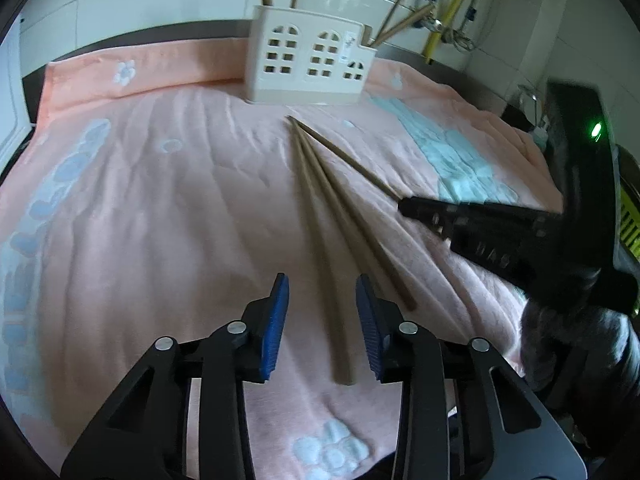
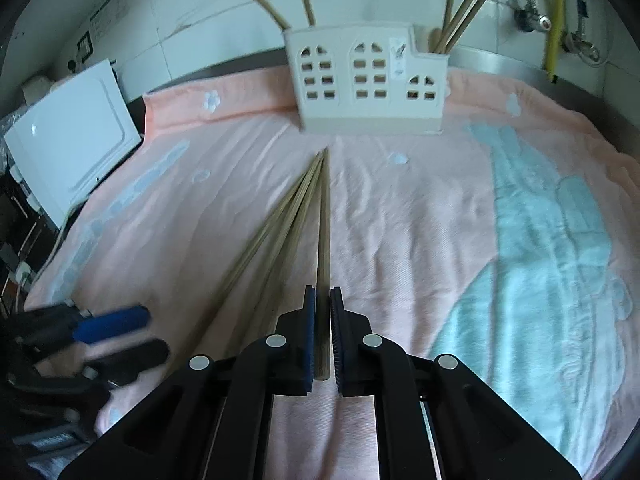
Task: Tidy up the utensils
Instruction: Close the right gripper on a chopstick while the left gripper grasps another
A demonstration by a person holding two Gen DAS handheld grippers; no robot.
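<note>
Three brown chopsticks lie fanned on a pink towel (image 1: 160, 220), tips toward a white house-shaped utensil holder (image 1: 308, 60) (image 2: 368, 80) that has other chopsticks standing in it. My left gripper (image 1: 322, 286) is open, low over the towel. The left chopstick (image 1: 314, 240) runs between its blue pads (image 1: 276, 320) with a gap on each side. The middle chopstick (image 1: 360, 240) lies just right of it. My right gripper (image 2: 323, 294) (image 1: 406, 208) is shut on the thick end of the third chopstick (image 2: 323, 232) (image 1: 348, 160). In the right wrist view the left gripper (image 2: 136, 338) shows blurred at the lower left.
The towel (image 2: 400, 220) has pale blue patterns and covers a dark counter against a tiled wall. A white appliance (image 2: 72, 148) stands at the left edge. A yellow hose (image 2: 556, 20) and metal fittings hang at the back right.
</note>
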